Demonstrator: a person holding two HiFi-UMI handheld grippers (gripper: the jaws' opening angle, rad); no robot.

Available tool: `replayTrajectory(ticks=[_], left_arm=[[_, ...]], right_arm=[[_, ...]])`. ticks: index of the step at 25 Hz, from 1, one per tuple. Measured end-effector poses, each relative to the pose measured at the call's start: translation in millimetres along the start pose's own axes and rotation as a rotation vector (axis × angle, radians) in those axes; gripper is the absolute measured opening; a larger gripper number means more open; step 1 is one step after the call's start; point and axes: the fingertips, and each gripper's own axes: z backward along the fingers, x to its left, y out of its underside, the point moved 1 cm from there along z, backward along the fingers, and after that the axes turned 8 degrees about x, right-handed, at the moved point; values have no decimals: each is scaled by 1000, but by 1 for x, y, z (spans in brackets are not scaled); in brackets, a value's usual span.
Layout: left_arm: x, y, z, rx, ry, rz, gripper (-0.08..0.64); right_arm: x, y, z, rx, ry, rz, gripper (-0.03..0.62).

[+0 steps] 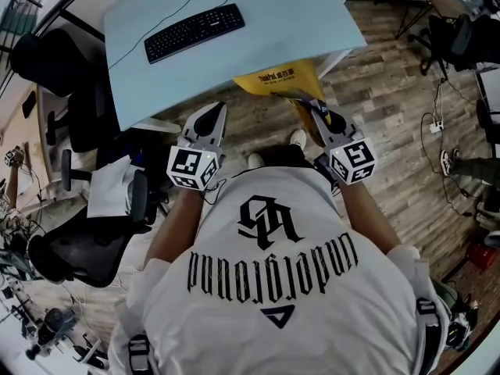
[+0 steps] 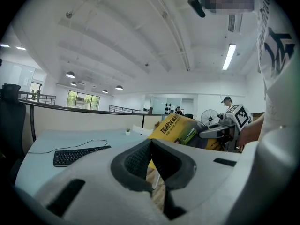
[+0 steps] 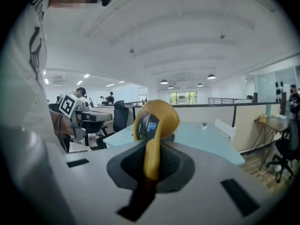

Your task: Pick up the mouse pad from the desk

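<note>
The left forearm (image 1: 173,229) and right forearm (image 1: 373,213) reach forward from the torso, bare below short sleeves. The left tool (image 1: 212,117) sits at 11 o'clock from the chest, aimed toward 1, its jaws together and empty. The right tool (image 1: 319,109) sits at 1 o'clock, aimed toward 11, its jaws clamped on the pad (image 3: 157,116). Both marker cubes sit nearest the wrists.

1. "ThinkPad" stands in black letters on the yellow mouse pad (image 2: 180,129). The smaller characters after it are too small for me to read.
2. Black gothic lettering across the person's white shirt (image 1: 281,291), upside down from above, seems to read "underground".
</note>
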Motion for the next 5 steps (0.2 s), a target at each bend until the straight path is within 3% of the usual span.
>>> replayTrajectory(ticks=[5], left_arm=[[1, -2, -1, -4, -4, -18, 8]], right_arm=[[-1, -2, -4, 4, 0, -13, 23]])
